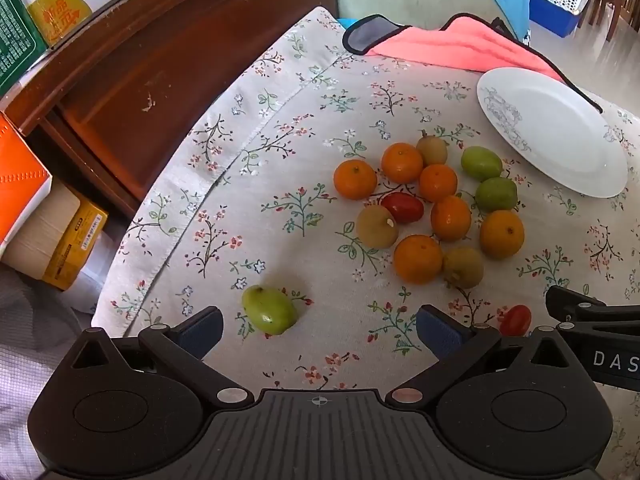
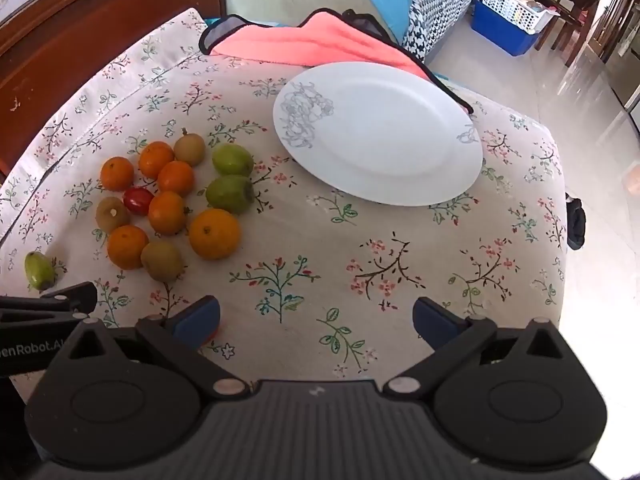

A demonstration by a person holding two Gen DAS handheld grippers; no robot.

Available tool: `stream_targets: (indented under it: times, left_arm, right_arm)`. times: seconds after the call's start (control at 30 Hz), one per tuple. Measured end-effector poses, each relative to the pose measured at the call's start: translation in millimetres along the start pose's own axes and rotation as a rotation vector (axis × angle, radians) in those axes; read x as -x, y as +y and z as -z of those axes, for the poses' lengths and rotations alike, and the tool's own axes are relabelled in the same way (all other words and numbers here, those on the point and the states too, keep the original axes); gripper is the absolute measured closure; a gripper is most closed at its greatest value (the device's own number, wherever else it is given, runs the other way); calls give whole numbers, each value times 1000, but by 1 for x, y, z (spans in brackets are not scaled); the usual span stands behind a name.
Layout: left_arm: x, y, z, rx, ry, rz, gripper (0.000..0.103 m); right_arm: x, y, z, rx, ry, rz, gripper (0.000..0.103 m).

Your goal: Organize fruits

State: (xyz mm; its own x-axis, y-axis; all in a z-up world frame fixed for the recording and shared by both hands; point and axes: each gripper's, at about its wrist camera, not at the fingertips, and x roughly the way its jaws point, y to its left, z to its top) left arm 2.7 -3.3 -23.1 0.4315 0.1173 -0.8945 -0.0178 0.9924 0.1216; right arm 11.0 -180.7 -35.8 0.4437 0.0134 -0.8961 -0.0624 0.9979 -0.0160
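- Far left: lone green fruit lying apart from the rest on the floral tablecloth, just ahead of the left gripper; jaws spread wide, holding nothing.
- Centre: tight cluster of small oranges, brownish kiwi-like fruits, two more green fruits and a red cherry tomato, many touching one another.
- Right: white plate bare, beyond the cluster, partly over a pink cloth; right gripper also wide open and empty, above bare tablecloth.
- Handling, as a judgement: light, round, likely to roll; tomato soft and easily crushed; best gripped across the middle, gently, outermost pieces first.
- Only in the left view: second cherry tomato close to the gripper's right finger; only in the right view: the whole plate.
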Motion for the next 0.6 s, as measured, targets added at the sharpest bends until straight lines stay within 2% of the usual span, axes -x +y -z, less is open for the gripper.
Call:
stream_targets:
  times: [0.6]
  left_arm:
    - [0,-1,0,-2,-3,-4,1]
  right_arm:
    - [3,-2,-1,11,2,9,1]
